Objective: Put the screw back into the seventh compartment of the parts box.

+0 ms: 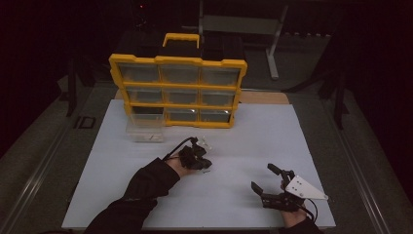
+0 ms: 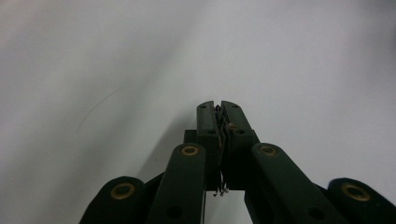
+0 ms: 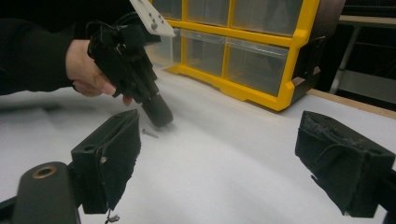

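Your left gripper (image 1: 202, 163) sits near the middle of the white table (image 1: 234, 195), tip angled down onto the surface, your left hand (image 1: 176, 165) wrapped round its back end; in the left gripper view the jaws are pressed together with barely a slit between them — thin wire-like bits show in that slit, too small to name. In the right gripper view that same gripper (image 3: 159, 114) points its tip down at the sheet, and a small screw (image 3: 150, 132) lies on the table just beside the tip, apart from it; same screw shows as a dark speck (image 1: 206, 171) in the high view, right by the gripper.

Your right gripper (image 1: 265, 183) rests at the near right of the table, jaws spread wide, nothing between them — right gripper view confirms the two pads (image 3: 112, 156) well apart over bare sheet; grey plate (image 1: 304, 187) on its top.

Yellow drawer cabinet (image 1: 179, 90) stands upright at the far side of the table, clear drawers facing you; one clear drawer (image 1: 144, 130) is pulled out and sits on the table in front of its lower left corner, touching or nearly so — cannot tell which.
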Available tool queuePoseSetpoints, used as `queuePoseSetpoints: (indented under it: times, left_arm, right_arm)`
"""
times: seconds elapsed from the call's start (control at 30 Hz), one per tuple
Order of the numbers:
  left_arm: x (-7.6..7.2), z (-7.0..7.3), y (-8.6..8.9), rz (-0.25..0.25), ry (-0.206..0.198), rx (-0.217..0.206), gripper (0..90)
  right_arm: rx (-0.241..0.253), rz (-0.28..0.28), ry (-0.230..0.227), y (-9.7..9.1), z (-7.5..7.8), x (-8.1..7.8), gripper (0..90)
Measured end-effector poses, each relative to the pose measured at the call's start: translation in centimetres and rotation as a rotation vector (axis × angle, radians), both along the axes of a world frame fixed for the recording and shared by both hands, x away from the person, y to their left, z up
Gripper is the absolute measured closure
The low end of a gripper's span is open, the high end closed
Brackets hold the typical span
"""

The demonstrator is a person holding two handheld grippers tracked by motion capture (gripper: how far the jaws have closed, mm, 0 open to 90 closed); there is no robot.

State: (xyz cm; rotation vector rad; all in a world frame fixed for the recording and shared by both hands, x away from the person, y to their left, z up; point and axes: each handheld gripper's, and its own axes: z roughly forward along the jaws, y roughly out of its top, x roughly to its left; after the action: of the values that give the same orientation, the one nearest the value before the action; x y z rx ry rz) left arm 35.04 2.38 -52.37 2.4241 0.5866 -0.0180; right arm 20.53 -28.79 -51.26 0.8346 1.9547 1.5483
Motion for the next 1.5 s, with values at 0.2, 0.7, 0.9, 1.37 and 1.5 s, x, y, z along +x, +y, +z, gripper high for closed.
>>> queuePoseSetpoints:
  times: [0.2,0.7,0.9,1.37,1.5]
  left_arm:
    - [0.2,1.6,0.9,0.016,-0.004,-0.034,86.4]
    - [0.4,5.5,3.4,0.043,-0.029,-0.085,86.4]
    - [0.9,7.2,5.0,0.067,-0.049,-0.123,86.4]
    - [2.3,10.5,8.8,0.158,-0.107,-0.155,86.4]
    - [2.6,11.2,9.9,0.18,-0.121,-0.163,86.4]
  right_arm:
    - [0.0,0.002,-0.002,0.0,0.0,0.0,14.1]
    - [0.0,0.001,0.003,0.1,0.0,0.0,14.1]
    - [-0.001,0.002,0.004,0.2,-0.1,0.0,14.1]
    - [-0.005,0.003,0.003,0.2,-0.1,0.0,14.1]
    - [-0.005,0.002,0.001,0.2,-0.1,0.0,14.1]
